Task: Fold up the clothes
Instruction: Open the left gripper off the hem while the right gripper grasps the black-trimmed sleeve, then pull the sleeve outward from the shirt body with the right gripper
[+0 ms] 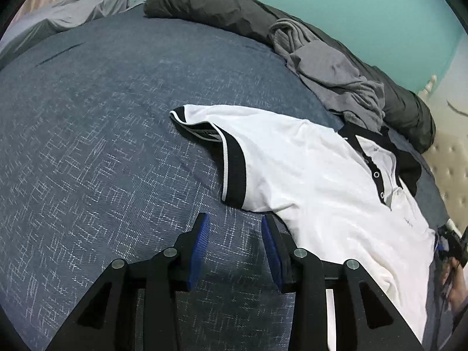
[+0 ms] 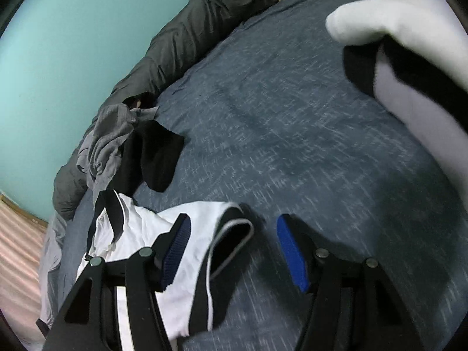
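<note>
Open jaws beside white polo shirt (image 1: pixel 307 169)

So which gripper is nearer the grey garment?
Hard to call. The left gripper is at the polo's sleeve; the right gripper is at its other sleeve. The grey garment lies beyond both.

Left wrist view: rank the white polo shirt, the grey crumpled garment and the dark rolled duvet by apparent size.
1. white polo shirt, though it lies nearest the camera.
2. dark rolled duvet, long, but farther off.
3. grey crumpled garment, plainly smallest.
</note>
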Available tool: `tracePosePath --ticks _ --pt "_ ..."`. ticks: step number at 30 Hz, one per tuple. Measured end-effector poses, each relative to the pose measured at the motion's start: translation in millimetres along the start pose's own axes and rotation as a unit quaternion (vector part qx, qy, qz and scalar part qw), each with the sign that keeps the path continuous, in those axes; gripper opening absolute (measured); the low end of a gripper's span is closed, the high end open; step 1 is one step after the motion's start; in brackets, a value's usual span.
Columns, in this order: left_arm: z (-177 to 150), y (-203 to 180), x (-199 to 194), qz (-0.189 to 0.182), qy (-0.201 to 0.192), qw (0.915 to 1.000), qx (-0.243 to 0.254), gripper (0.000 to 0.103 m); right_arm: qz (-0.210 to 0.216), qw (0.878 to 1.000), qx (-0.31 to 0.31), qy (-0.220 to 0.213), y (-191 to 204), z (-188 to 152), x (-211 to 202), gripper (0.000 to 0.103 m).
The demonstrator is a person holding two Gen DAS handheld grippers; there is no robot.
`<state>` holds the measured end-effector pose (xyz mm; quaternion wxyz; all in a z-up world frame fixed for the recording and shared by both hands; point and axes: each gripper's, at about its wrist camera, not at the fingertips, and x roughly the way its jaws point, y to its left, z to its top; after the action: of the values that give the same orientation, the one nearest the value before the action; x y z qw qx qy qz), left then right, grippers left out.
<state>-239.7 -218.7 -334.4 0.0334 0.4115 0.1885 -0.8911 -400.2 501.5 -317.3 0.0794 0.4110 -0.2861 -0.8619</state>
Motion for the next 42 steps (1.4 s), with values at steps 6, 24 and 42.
tracePosePath --ticks 6,24,42 --pt "-1.6 -0.5 4.0 0.005 0.000 1.0000 0.005 0.040 -0.034 0.998 -0.050 -0.001 23.4 2.7 0.6 0.004" --pt "-7.1 -7.6 11.4 0.003 0.009 0.9999 0.004 0.040 -0.110 0.988 -0.102 0.024 39.7 32.2 30.2 0.046" --pt "-15.7 -13.2 9.3 -0.003 0.013 0.9999 0.002 0.040 0.017 0.981 -0.178 0.076 52.2 -64.9 -7.5 0.021"
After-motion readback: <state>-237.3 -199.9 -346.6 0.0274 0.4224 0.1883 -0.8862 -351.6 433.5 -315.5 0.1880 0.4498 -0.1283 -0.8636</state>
